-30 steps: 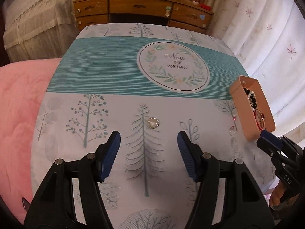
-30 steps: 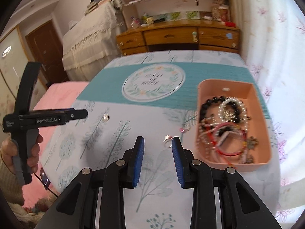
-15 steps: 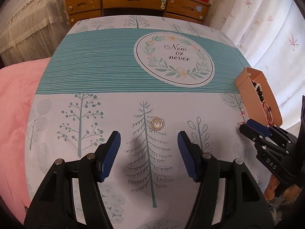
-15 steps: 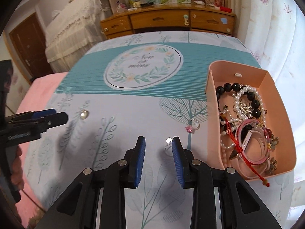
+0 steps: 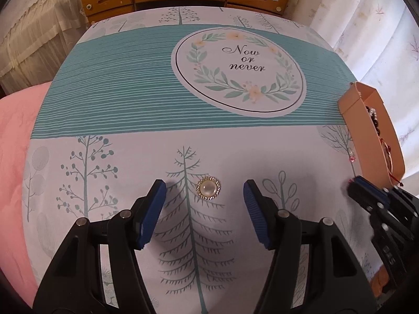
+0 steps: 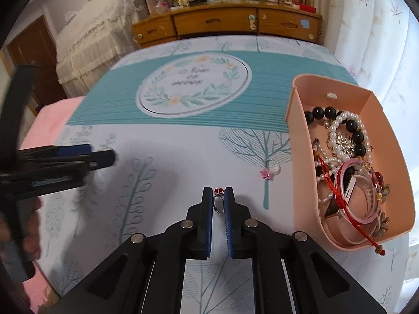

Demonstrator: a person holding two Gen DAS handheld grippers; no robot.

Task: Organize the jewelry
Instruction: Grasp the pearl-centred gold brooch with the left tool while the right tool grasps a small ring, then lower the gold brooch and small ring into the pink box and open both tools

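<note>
A round pearl brooch (image 5: 208,189) lies on the tablecloth between the open fingers of my left gripper (image 5: 204,191), just ahead of their tips. My right gripper (image 6: 218,196) is shut on a small silver ring with a red stone (image 6: 218,199) at the cloth. A second ring with a pink stone (image 6: 269,170) lies loose on the cloth, left of the peach jewelry box (image 6: 296,157). The box holds several bead and pearl bracelets. The box also shows in the left wrist view (image 5: 366,141) at the right, with my right gripper (image 5: 366,192) below it.
The table carries a teal and white tree-print cloth (image 5: 125,94). A wooden dresser (image 6: 225,24) stands beyond the far edge. A pink bed cover (image 5: 13,136) lies to the left and a white curtain (image 6: 379,39) hangs on the right.
My right gripper has closed its fingers onto the red-stone ring. My left gripper has moved forward so the pearl brooch now sits between its open fingers.
</note>
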